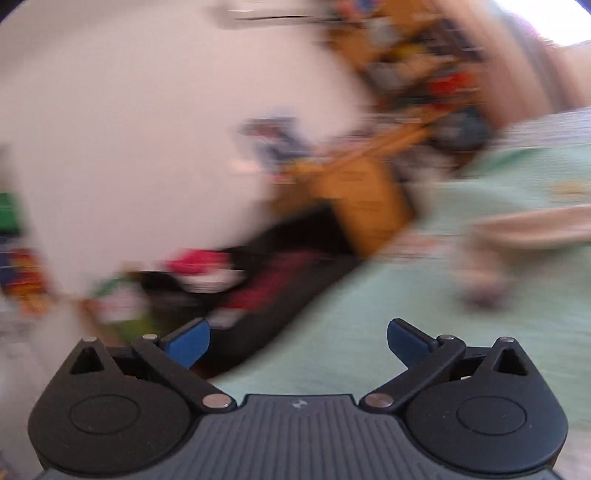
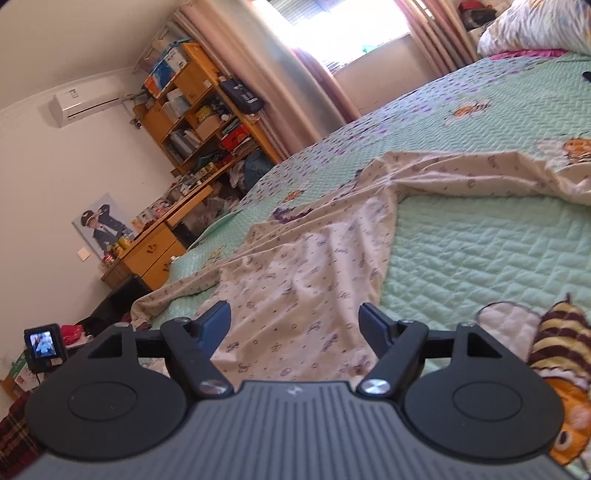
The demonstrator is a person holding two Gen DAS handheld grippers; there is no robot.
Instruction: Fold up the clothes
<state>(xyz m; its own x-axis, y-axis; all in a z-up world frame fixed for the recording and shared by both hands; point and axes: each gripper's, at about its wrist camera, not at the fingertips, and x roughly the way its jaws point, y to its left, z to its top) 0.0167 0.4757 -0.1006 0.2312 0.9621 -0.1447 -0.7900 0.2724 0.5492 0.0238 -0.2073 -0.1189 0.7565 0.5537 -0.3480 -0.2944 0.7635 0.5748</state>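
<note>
One cream printed garment (image 2: 317, 258) lies rumpled across the green quilted bedspread (image 2: 480, 251). The right gripper (image 2: 293, 325) hovers just above its near edge, jaws spread wide, holding nothing. The left gripper (image 1: 298, 339), likewise spread and empty, appears in a blurred view.

Left wrist view smeared by motion blur; right view sharp, window (image 2: 343, 33) glaring

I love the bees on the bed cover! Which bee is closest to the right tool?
The big striped bee at the lower right, just beside the right tool. The other bees are printed farther up the green cover, beyond the cream garment.
</note>
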